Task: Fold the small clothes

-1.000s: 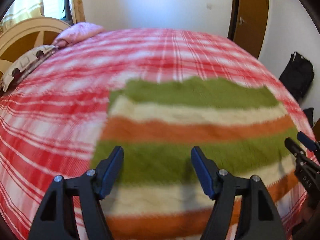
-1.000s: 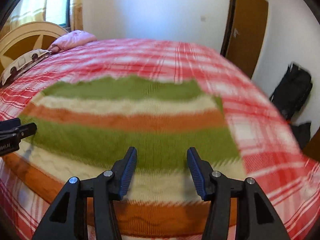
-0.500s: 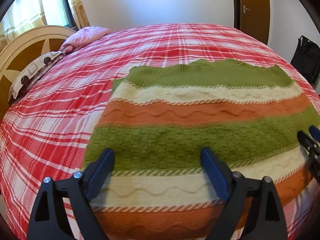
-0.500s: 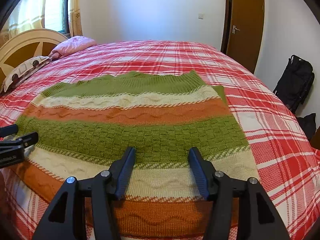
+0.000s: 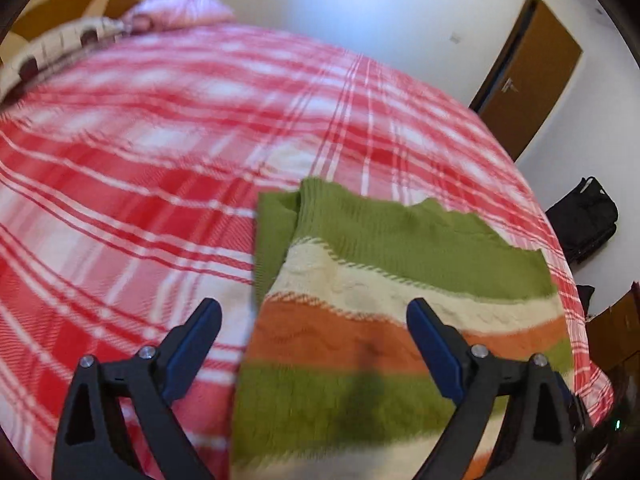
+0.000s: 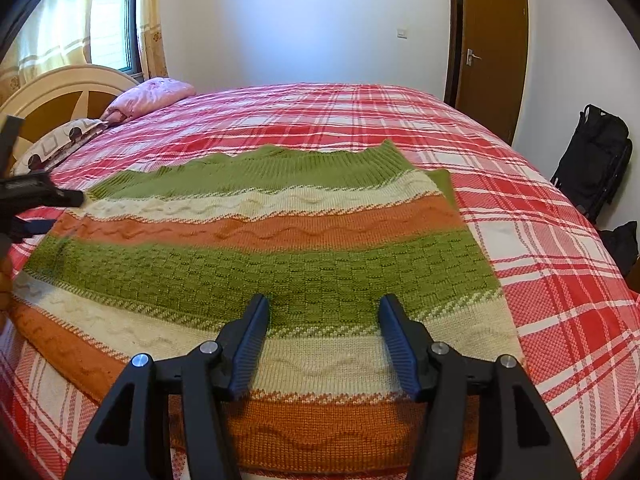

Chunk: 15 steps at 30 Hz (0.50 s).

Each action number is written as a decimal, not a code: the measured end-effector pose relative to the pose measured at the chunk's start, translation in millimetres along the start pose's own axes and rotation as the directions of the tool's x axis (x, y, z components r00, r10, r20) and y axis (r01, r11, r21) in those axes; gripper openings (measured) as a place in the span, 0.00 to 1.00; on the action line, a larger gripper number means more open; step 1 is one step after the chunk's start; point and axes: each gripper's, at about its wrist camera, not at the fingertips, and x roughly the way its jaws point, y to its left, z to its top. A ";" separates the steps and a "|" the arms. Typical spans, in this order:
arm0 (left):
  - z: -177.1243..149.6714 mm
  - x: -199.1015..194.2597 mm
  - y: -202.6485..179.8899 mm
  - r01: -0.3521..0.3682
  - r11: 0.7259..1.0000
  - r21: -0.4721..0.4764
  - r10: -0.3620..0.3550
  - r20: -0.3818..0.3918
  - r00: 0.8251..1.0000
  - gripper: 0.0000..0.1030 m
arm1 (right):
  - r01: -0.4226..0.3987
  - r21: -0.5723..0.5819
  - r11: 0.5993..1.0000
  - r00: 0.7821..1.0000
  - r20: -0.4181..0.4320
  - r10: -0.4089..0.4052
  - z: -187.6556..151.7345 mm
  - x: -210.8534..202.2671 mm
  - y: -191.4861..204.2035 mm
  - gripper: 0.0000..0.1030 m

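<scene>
Striped knit sweater (image 6: 256,256) spread flat on red plaid bed (image 6: 540,280). Left gripper (image 5: 314,344) wide over its edge — empty. Right gripper (image 6: 322,344) half-spread, holding nothing.

Your left gripper (image 5: 314,320) fills the lower part of the left wrist frame, its two blue-padded fingers (image 5: 192,346) spread wide with nothing pinched between them. In the right wrist frame it shows again as a dark tip at the left edge (image 6: 38,198). Your right gripper (image 6: 322,326) sits at the bottom centre of its own frame, angled downward, jaws partly apart and gripping nothing.
</scene>
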 end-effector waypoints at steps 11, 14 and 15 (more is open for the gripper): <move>-6.1 22.3 6.0 0.045 0.998 -0.050 -0.046 -0.017 0.999 0.68 | 0.002 -0.006 1.000 1.000 0.002 -0.002 0.5 0.3 2.7 0.59; -5.8 16.9 22.4 0.094 0.988 -0.125 -0.097 -0.015 0.995 0.38 | 0.002 -0.006 1.000 1.000 0.002 -0.002 0.5 0.4 2.7 0.59; -5.9 15.5 28.0 0.130 0.980 -0.151 -0.134 -0.017 0.991 0.29 | 0.003 -0.007 1.000 1.000 0.002 -0.003 0.6 0.4 3.1 0.59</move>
